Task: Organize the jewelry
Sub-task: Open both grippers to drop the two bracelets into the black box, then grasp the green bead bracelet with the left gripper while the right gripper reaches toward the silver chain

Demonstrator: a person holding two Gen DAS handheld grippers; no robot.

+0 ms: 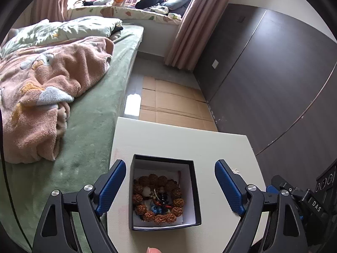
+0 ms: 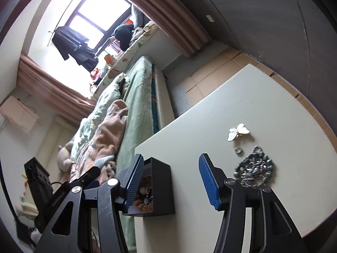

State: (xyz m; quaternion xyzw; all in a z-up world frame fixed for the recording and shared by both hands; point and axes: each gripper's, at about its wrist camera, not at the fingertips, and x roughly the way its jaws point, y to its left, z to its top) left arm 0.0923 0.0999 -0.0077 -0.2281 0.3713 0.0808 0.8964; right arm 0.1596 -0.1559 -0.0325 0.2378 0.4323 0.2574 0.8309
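- Left gripper (image 1: 170, 186) spread wide over the box (image 1: 195, 189), grasping nothing.
- Inside the box on the white table (image 1: 168, 141): brown bead bracelet (image 1: 160, 198) coiled around small trinkets.
- Right gripper (image 2: 171, 181) released, hanging right of the box.
- Farther right of the box: silver necklace (image 2: 254, 169), small ring (image 2: 238, 150), white butterfly brooch (image 2: 238, 131), all loose on the table.

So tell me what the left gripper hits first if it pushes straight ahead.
Probably the black box holding the brown bead bracelet: it sits between the open left gripper fingers, on the white table. Depth is unclear.
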